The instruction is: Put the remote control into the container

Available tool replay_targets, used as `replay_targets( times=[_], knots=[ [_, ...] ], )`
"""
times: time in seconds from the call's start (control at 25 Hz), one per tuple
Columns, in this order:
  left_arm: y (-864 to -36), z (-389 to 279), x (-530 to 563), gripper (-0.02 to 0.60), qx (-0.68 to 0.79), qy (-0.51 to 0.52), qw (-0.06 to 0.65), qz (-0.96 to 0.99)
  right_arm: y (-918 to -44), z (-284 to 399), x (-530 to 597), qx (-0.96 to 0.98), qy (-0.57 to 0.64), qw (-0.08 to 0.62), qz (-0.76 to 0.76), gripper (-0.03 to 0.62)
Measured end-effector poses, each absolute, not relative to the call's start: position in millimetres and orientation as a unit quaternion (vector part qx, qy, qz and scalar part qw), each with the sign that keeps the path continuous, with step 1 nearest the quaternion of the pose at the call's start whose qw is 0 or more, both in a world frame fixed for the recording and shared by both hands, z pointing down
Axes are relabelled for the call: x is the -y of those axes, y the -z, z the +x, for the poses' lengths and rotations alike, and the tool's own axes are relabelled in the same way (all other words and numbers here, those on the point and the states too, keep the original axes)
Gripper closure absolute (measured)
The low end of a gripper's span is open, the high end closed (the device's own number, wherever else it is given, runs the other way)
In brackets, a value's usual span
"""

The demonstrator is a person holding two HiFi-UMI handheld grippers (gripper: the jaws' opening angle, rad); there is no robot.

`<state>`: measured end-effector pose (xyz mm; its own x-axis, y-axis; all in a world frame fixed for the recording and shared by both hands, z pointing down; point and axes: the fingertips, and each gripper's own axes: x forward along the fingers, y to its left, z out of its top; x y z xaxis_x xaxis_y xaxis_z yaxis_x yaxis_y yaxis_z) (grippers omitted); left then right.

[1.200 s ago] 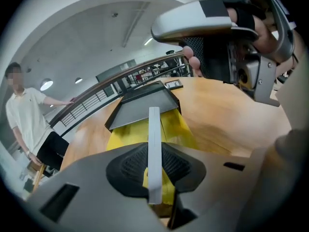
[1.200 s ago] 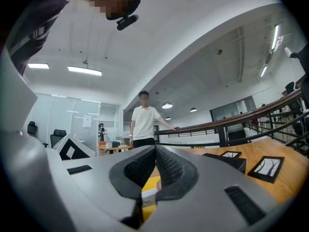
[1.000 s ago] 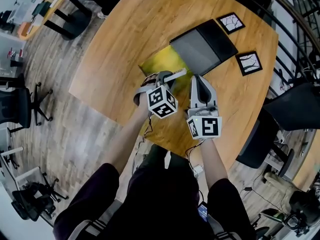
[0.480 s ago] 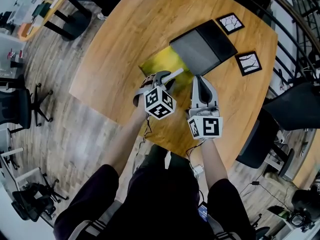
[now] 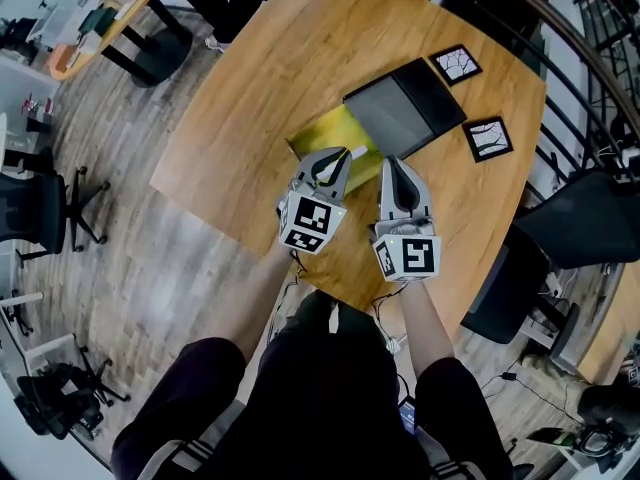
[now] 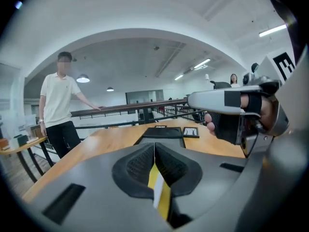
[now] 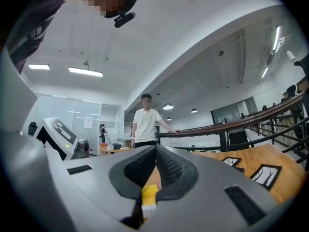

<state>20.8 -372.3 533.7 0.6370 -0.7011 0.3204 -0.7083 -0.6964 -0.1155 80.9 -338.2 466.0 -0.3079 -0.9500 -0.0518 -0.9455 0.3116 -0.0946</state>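
Observation:
On the wooden table (image 5: 260, 78) lies a flat yellow container (image 5: 318, 136). My left gripper (image 5: 335, 160) hovers over its near edge, jaws shut, pads meeting (image 6: 154, 151). A small white piece (image 5: 356, 153) shows at its tip; I cannot tell whether it is the remote control. A yellow and white strip (image 6: 159, 190) shows through the gap under the pads. My right gripper (image 5: 393, 165) hangs just right of the container, also shut (image 7: 156, 158), with yellow (image 7: 148, 195) visible beneath it. In the left gripper view the right gripper (image 6: 241, 112) sits close at the right.
A dark grey flat case (image 5: 405, 108) lies beyond the container, also in the left gripper view (image 6: 159, 133). Two black square coasters (image 5: 456, 64) (image 5: 490, 138) lie at the far right. A person in a white shirt (image 6: 58, 112) (image 7: 147, 122) stands past the table. Chairs (image 5: 150, 28) ring it.
My left gripper has rolled from a tilted pose to level and shifted slightly toward the container. The white piece at its tip looks shorter. The right gripper has barely moved.

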Motion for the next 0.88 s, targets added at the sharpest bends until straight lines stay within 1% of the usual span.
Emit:
replay_targets(
  times=[0.04, 0.28, 0.44, 0.88],
  knots=[
    [-522.0, 19.2, 369.4, 0.568, 0.397, -0.161, 0.011, 0.904, -459.5, 79.3, 335.0, -0.809, 0.023, 0.049, -0.585, 0.576],
    [-448.3, 8.9, 346.1, 0.571, 0.422, -0.096, 0.002, 0.901, -416.5, 68.4, 312.3, -0.814, 0.016, 0.057, -0.577, 0.576],
    [-404.8, 3.8, 326.5, 0.571, 0.429, -0.055, -0.018, 0.902, -388.2, 61.8, 297.6, -0.817, 0.0, 0.064, -0.572, 0.576],
    [-347.3, -7.7, 282.3, 0.571, 0.424, 0.0, -0.057, 0.904, -343.5, 49.7, 266.4, -0.819, -0.035, 0.083, -0.567, 0.576]
  ],
)
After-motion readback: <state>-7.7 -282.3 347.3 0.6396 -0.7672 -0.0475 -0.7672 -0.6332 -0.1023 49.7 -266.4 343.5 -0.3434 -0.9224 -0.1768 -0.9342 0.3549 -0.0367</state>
